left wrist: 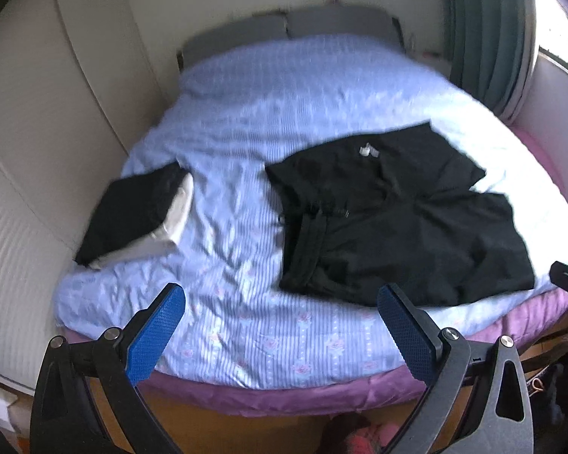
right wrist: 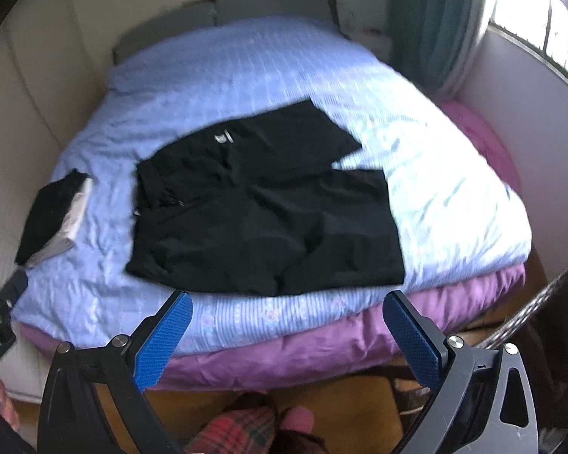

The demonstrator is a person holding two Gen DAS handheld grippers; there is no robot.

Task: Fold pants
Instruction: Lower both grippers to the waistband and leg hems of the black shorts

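Black pants [left wrist: 394,212] lie spread on the blue bedspread [left wrist: 246,121], waistband toward the left, both legs reaching right with a gap between them. In the right wrist view the pants [right wrist: 261,208] fill the bed's middle. My left gripper [left wrist: 280,295] hovers open above the bed's near edge, just short of the pants' lower left corner, with nothing between its blue pads. My right gripper [right wrist: 286,300] is open too, held over the near edge just below the pants' hem side, holding nothing.
A folded stack of black and white clothes [left wrist: 132,215] sits on the bed's left side, also seen as the stack [right wrist: 53,215]. A purple quilt [right wrist: 322,340] hangs below the bedspread [right wrist: 246,68]. Wall panels left, curtain [left wrist: 488,38] and window right. The person's slippered feet [right wrist: 246,431] stand below.
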